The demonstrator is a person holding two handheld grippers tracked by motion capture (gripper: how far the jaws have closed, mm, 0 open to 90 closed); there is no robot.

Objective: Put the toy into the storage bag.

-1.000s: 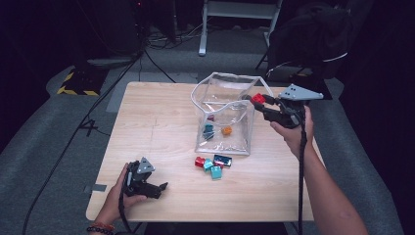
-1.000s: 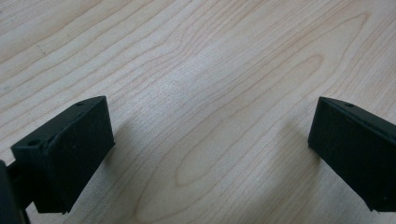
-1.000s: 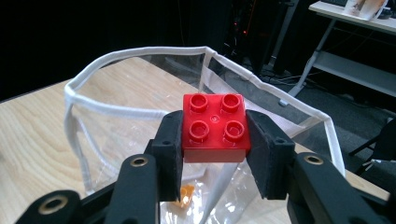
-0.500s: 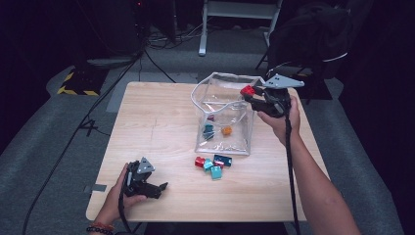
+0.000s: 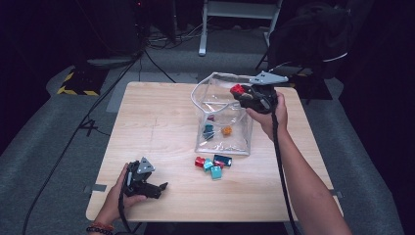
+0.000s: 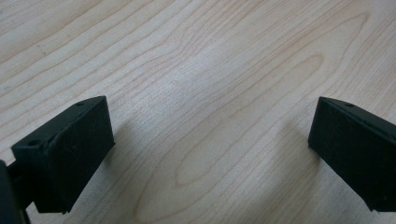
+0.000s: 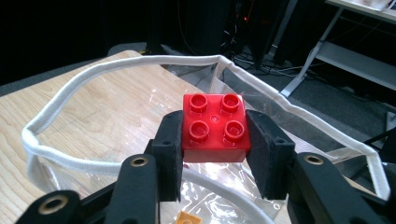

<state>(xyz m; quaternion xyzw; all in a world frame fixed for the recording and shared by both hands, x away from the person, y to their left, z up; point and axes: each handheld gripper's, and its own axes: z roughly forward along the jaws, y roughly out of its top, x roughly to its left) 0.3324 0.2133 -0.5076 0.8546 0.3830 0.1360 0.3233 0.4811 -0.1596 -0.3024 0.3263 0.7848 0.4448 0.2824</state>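
Tongs first: your right tongs are clamped on a red four-stud brick, one pad on each side of it, and in the high view they hang at the far right rim of the clear plastic bag. Your left tongs stand wide apart with nothing between them, resting low over bare wood near the front left corner of the table.

From big to small, then. That table carries everything; the bag stands upright and open near its middle, white-corded rim gaping below the brick. Inside it you already have a few small pieces: a teal one, an orange one and a darker one (too small to name).

Outside, just in front of the bag, a little cluster waits: a red piece, two teal ones and a dark blue one.

By my reading you are roughly halfway: a few bagged, one in your grip ready to drop, four left to fetch.
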